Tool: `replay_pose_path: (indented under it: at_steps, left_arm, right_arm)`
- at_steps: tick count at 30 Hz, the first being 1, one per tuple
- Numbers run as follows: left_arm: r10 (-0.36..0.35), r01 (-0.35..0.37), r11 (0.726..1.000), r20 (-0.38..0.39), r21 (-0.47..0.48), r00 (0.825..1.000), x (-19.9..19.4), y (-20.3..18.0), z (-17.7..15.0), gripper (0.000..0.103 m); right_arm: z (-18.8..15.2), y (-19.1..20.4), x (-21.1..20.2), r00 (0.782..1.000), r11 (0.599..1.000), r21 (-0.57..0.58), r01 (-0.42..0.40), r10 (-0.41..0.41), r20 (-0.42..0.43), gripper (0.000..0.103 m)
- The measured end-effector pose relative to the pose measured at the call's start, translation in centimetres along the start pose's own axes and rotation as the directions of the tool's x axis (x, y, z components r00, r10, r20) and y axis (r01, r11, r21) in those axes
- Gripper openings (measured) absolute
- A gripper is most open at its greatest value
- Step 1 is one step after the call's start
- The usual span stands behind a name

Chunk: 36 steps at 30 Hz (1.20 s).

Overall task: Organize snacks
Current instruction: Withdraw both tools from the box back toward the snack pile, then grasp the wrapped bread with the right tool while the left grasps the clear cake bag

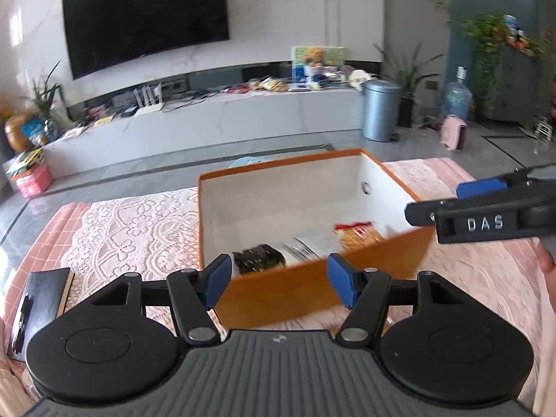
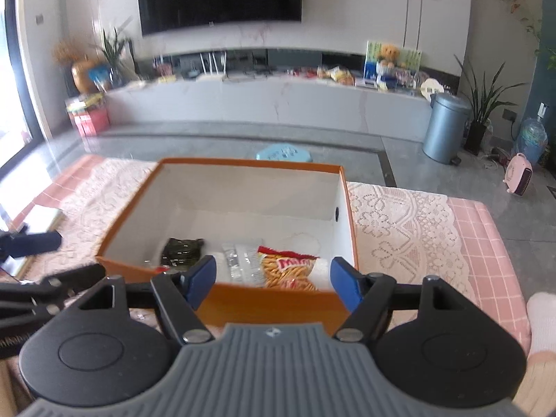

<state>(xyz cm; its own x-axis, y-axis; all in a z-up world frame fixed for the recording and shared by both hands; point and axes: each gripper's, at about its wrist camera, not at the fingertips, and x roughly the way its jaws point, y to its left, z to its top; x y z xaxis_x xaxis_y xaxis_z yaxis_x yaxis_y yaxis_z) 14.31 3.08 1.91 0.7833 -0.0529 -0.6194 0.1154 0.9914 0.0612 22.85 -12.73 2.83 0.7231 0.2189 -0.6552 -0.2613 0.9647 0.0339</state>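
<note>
A: Which step is this, do you think?

B: I judge it is the pause after a drop. Three snacks lie in the orange box [image 2: 278, 304]: a dark green packet [image 2: 180, 251], a clear packet [image 2: 243, 264] and a red and yellow bag of sticks [image 2: 290, 271].

A: And the jaws?

B: The left gripper [image 1: 276, 279] has its jaws spread, nothing between them. The right gripper [image 2: 272, 278] is the same, spread and empty.

A: Where is the box relative to them?

B: It stands on the worktop [image 2: 399, 222] with the lace cloth, just ahead of both grippers and below them. The snacks lie near its front wall, not touching any jaw.

A: The next move?

B: Probably to look for another snack. None lies loose on the worktop in these views, so the hands must turn elsewhere first.
</note>
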Motion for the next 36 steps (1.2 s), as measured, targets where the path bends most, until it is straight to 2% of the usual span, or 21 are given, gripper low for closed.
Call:
replay_pose_path:
  at_steps: [4,9,12,14,20,25,32,36]
  left_arm:
    - [-0.036,0.036,0.999,-0.015,-0.01,0.999,-1.6,-0.4,-1.3,0.074]
    - [-0.083,0.082,0.996,-0.023,-0.027,0.996,-3.1,-0.5,-2.9,0.074]
    - [-0.109,0.107,0.994,-0.046,-0.037,0.993,-3.5,-0.4,-3.9,0.074]
    - [-0.128,0.124,0.991,-0.064,-0.054,0.99,-3.4,0.0,-4.5,0.074]
    - [-0.16,0.155,0.986,-0.099,-0.06,0.982,-2.9,0.1,-6.2,0.074]
    - [-0.212,0.192,0.972,-0.151,-0.135,0.965,-1.6,1.0,-7.1,0.074]
    - [-0.194,0.163,0.975,-0.226,-0.149,0.955,0.8,1.3,-8.9,0.074]
    - [-0.137,0.109,0.985,-0.217,-0.137,0.967,1.7,2.0,-9.4,0.074]
  right_arm:
    - [-2.8,0.2,-2.8,0.999,1.0,0.016,-0.006,0.006,0.047,0.073]
    - [-6.2,0.7,-5.0,0.998,0.999,0.037,-0.008,0.006,0.057,0.073]
    - [-8.2,1.1,-6.0,0.998,0.999,0.038,0.011,-0.013,0.067,0.08]
    - [-9.5,1.4,-6.4,0.997,0.999,0.028,0.026,-0.028,0.074,0.081]
    - [-12.2,1.8,-6.0,0.996,0.997,-0.012,0.073,-0.072,0.046,0.081]
    - [-14.1,1.9,-4.7,0.997,0.997,-0.002,0.072,-0.072,-0.01,0.081]
    - [-15.7,1.7,-2.8,0.995,0.998,-0.001,0.069,-0.069,-0.066,0.081]
    - [-16.1,1.4,-1.8,0.996,0.999,0.014,0.052,-0.05,-0.077,0.081]
